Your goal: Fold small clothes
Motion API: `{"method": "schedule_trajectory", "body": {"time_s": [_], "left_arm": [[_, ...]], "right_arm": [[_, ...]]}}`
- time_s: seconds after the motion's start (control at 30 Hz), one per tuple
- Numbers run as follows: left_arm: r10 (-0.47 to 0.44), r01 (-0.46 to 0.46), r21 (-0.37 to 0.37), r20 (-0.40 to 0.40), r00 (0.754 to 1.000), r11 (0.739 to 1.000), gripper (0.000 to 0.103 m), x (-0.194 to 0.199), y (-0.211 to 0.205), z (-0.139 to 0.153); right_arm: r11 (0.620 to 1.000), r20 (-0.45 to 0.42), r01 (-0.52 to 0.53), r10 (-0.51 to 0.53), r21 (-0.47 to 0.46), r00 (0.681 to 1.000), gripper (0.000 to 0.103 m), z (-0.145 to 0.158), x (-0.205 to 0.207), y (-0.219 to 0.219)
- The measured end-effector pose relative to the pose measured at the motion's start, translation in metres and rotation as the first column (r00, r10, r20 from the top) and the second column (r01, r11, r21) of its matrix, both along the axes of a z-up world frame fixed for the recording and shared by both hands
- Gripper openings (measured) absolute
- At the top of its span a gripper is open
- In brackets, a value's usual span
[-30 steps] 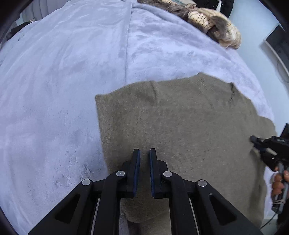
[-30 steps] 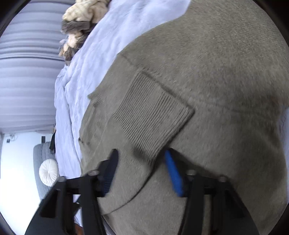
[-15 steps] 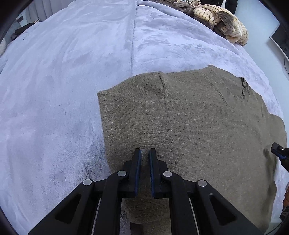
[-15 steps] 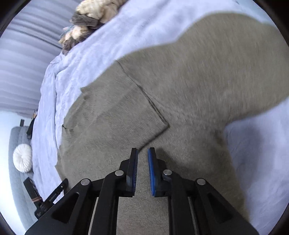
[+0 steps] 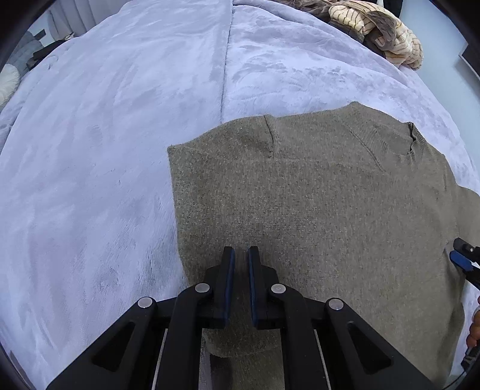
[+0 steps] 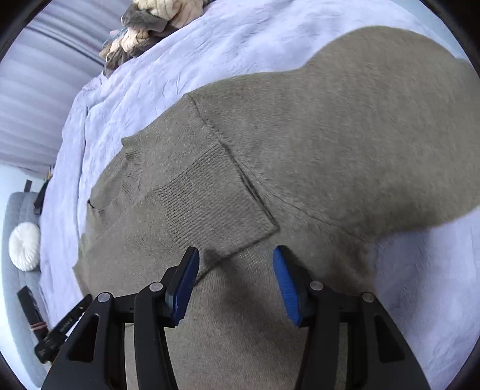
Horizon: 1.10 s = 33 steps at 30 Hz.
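Observation:
An olive-brown knit sweater point(image 5: 330, 210) lies flat on the lavender blanket point(image 5: 120, 150). My left gripper point(image 5: 240, 252) hovers over the sweater's near left part, shut, with no cloth visibly pinched. In the right wrist view a sleeve with a ribbed cuff point(image 6: 216, 204) lies folded across the sweater's body point(image 6: 345, 135). My right gripper point(image 6: 235, 255) is just short of the cuff's edge. Its jaws are opening and stand apart, and nothing is pressed between the blue pads point(image 6: 285, 279). The right gripper's tip point(image 5: 463, 258) also shows at the right edge of the left wrist view.
A heap of cream and brown striped clothes point(image 5: 384, 36) lies at the blanket's far edge, also seen as a pile point(image 6: 150, 27) in the right wrist view. A grey sofa with a round white cushion point(image 6: 24, 246) stands beyond the bed. A person's fingers point(image 5: 474, 327) show at right.
The right gripper's jaws were apart at the sleeve cuff, closed half a second ago, and are apart again now, with the view rolled. The left gripper stayed shut and tilted slightly.

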State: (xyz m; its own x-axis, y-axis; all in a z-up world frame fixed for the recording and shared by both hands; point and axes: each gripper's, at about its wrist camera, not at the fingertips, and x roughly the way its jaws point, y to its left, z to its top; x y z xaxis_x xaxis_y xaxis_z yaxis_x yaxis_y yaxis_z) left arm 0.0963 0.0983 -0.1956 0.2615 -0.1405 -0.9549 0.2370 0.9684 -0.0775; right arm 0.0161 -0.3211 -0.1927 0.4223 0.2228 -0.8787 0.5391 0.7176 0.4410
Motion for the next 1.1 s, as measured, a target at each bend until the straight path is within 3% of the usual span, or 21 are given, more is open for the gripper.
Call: {"method": "schedule_trajectory", "body": {"time_s": [0.2, 0.3, 0.93, 0.97, 1.0, 1.03, 1.1], "left_arm": [[0.007, -0.007, -0.011, -0.021, 1.0, 1.0, 0.01, -0.008, -0.005, 0.007], [0.019, -0.019, -0.008, -0.027, 0.999, 1.0, 0.01, -0.011, -0.006, 0.007], [0.016, -0.015, 0.016, -0.048, 0.999, 1.0, 0.011, -0.041, 0.002, 0.012], [0.014, -0.014, 0.013, -0.052, 0.999, 1.0, 0.032, -0.042, 0.002, 0.012], [0.013, -0.013, -0.003, -0.058, 0.998, 1.0, 0.079, -0.042, -0.003, 0.011], [0.02, -0.021, -0.022, -0.054, 0.998, 1.0, 0.098, -0.043, -0.003, 0.014], [0.018, -0.018, 0.008, -0.002, 1.0, 1.0, 0.103, -0.048, -0.009, 0.02]], "right_arm": [[0.999, 0.015, -0.018, 0.017, 0.034, 1.0, 0.058, 0.006, -0.023, 0.008], [0.999, 0.003, -0.022, 0.022, 0.047, 1.0, 0.064, 0.004, -0.026, 0.017], [0.997, -0.021, -0.073, 0.073, 0.035, 0.997, 0.074, 0.005, -0.031, 0.029], [0.997, -0.02, -0.074, 0.074, 0.036, 0.997, 0.074, 0.005, -0.032, 0.029], [0.997, -0.02, -0.074, 0.075, 0.038, 0.997, 0.074, 0.005, -0.032, 0.03], [0.996, -0.02, -0.075, 0.076, 0.04, 0.997, 0.074, 0.005, -0.032, 0.03], [0.996, -0.019, -0.079, 0.08, 0.041, 0.997, 0.074, 0.005, -0.033, 0.03]]}}
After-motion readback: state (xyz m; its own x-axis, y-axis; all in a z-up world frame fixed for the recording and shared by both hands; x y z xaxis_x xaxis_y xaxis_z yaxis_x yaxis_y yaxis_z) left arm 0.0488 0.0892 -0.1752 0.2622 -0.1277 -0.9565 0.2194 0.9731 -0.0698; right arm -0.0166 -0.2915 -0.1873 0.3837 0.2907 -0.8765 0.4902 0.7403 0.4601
